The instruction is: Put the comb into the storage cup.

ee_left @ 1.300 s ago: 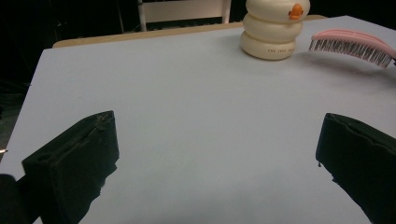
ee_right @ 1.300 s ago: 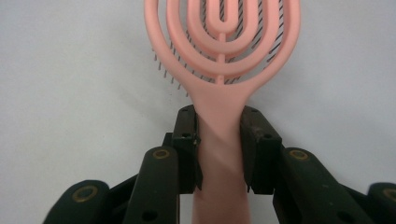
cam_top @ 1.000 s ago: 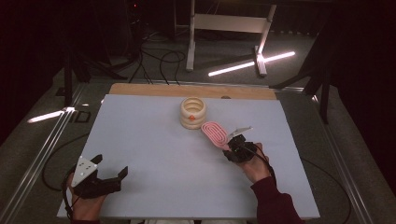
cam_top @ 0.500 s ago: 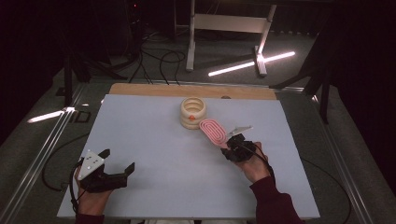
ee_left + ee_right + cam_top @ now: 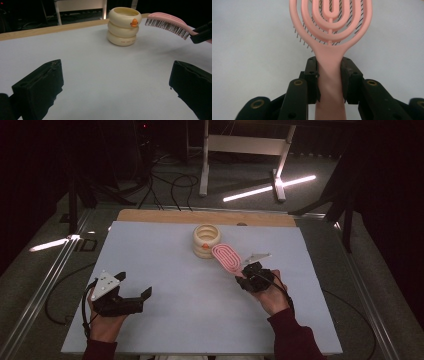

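Beside the cream ring holder [image 5: 206, 240], on its near right, the right gripper [image 5: 248, 273] is clamping the pink hairbrush [image 5: 226, 258] by the handle; in the right gripper view the two pads are pressing on both sides of the handle [image 5: 329, 75], and the head is pointing away from the hand. From the left gripper view the brush [image 5: 168, 24] is hanging clear of the white board [image 5: 165, 270], bristles down, its tip level with the holder's top ring and just to the right of it.

Risk, as a judgement: the grip is sitting low on a smooth tapering handle, so the long head could be levering in the pads and drooping or twisting if the hand tilts. The tip is also riding close to the holder [image 5: 123, 25]; a swing toward it could be knocking the light stacked-ring body over or shoving it across the board.

The left gripper [image 5: 131, 296] is waiting well apart from the holder, at the near left of the board, jaws spread wide with nothing between them. Nothing else is lying on the board between the holder and either hand. Behind the holder, a wooden strip [image 5: 150, 216] is edging the board; beyond that, cables and a stand on the dark floor.
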`<state>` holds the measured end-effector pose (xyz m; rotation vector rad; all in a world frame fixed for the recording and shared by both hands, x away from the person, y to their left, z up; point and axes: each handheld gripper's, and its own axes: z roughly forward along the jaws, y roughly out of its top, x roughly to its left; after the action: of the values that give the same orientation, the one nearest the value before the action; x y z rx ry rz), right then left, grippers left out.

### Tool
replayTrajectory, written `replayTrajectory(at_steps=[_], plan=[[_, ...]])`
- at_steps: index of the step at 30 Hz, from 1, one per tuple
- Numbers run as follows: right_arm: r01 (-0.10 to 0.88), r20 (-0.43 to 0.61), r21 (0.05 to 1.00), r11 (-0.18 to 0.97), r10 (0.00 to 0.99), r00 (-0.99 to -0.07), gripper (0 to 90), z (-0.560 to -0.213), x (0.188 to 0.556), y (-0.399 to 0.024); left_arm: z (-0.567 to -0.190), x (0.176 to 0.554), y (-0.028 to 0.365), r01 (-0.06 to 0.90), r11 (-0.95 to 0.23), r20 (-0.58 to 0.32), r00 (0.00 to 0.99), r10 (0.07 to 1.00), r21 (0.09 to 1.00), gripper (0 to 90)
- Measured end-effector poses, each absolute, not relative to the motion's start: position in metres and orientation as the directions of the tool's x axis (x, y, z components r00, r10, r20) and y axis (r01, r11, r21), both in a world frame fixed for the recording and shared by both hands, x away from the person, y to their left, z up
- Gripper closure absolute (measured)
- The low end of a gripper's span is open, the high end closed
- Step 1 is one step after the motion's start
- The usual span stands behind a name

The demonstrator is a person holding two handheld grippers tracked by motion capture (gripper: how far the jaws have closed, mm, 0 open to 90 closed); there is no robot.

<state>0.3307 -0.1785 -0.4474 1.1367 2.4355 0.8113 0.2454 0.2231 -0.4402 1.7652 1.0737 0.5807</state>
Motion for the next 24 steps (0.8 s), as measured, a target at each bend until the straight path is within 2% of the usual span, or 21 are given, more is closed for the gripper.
replayTrajectory(at_steps=[24], plan=[[0.526,-0.071,0.667,0.527,0.748,-0.660,70.1,-0.428,0.326,-0.159,-0.417,0.275,0.188,0.434,-0.211,-0.091,0.578,0.811,0.876,0.0]])
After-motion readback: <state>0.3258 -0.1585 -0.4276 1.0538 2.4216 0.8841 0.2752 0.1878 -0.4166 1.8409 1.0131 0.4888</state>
